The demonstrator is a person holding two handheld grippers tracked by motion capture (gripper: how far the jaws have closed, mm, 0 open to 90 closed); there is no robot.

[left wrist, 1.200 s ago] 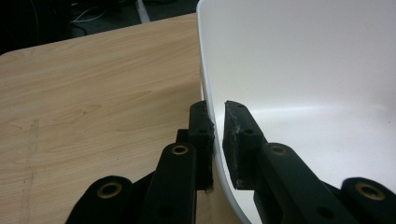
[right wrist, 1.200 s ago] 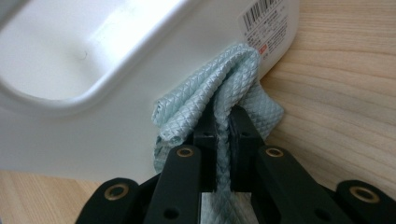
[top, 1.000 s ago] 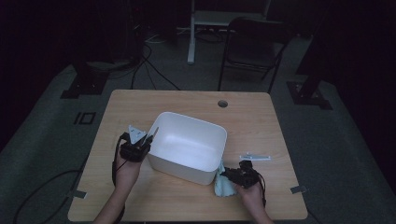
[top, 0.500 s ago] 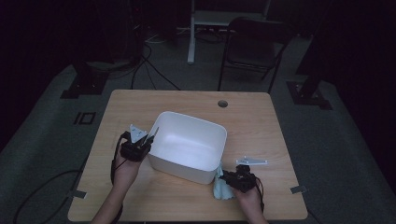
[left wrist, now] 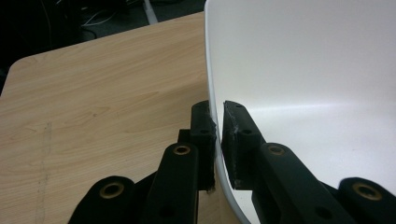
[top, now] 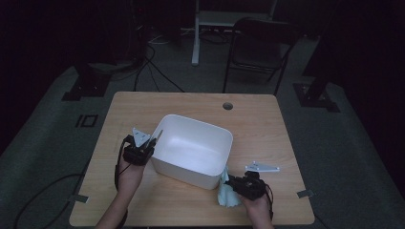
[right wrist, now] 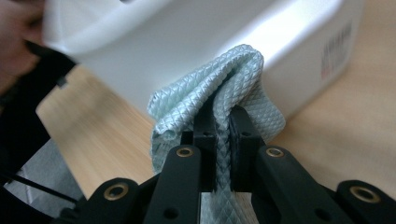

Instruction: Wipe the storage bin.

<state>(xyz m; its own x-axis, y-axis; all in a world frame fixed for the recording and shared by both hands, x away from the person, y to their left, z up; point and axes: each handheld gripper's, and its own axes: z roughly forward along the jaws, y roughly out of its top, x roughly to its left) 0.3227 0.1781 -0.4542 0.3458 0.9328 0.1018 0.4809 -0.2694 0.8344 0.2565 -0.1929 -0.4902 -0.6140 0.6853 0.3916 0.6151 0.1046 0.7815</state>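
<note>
The right claw [top: 232, 183], pinching the pale cloth [top: 227, 193], sits at the white tub's [top: 191, 151] five o'clock corner, probably just below its rim, while the left claw [top: 154, 141] clamps the nine o'clock wall.

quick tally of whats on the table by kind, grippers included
white plastic rectangular tub: 1
pale green waffle-weave cloth: 1
black hand-held gripper: 2, left hand-held gripper shut on the tub wall, right hand-held gripper shut on the cloth
total: 4
</note>
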